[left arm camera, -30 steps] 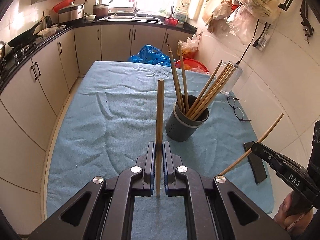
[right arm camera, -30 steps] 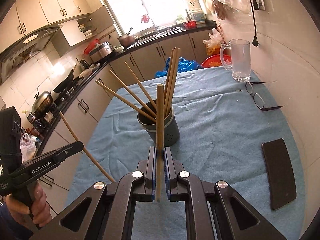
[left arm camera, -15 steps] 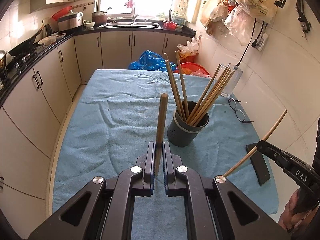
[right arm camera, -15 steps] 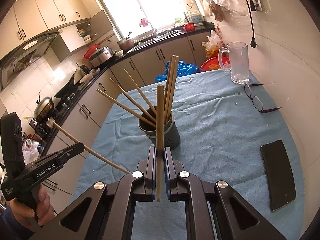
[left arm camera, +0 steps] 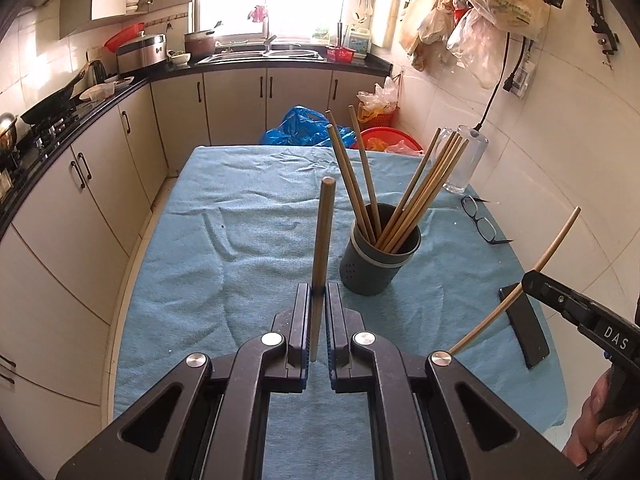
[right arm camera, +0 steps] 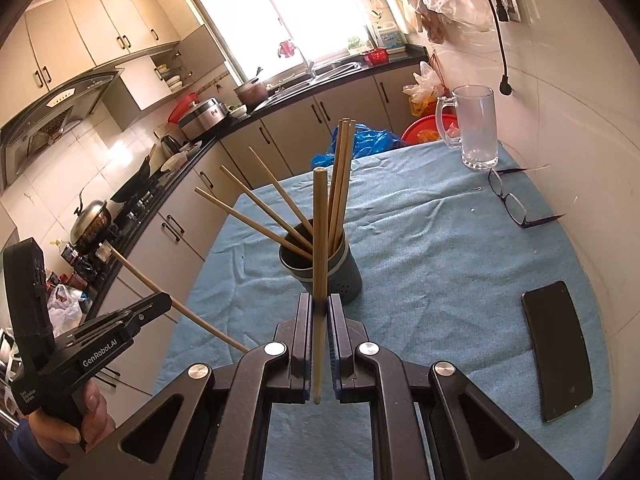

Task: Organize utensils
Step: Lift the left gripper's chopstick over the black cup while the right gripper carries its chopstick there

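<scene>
Wooden chopstick [left arm camera: 322, 248] clamped in the left gripper [left arm camera: 319, 320], jaws pressed onto its lower shaft, most of the stick standing above the pads and a short end below. Right gripper [right arm camera: 319, 332] likewise pinches a second chopstick [right arm camera: 319, 256], gripped low, shaft near upright in its own view. Both hover over the blue cloth [left arm camera: 248, 240], short of the holder [left arm camera: 380, 260].

Holder: dark grey cup, standing upright on the cloth, already carrying a fan of chopsticks (two bundles, leaning to opposite sides of the rim). Beyond the holder stands a glass mug [right arm camera: 476, 128]; on the wall side of the holder lie spectacles [right arm camera: 516, 204], and nearer the grippers than the holder, a black phone [right arm camera: 558, 344].

Judged step: carrying both sticks to the holder for insertion; neither is over its mouth yet.

Risks:
- The mouth is crowded with splayed sticks. A stick coming in at an angle may strike them rather than drop between; a hard knock could tip the cup, which looks light and loaded high up.
- Each grip is near one end, so the long free length can swing or pivot in the pads if it catches on something.
- Two grippers approaching the holder together could cross sticks (one at a time looks safer).
- Releasing too high may let a stick bounce off the rim onto the cloth.
</scene>
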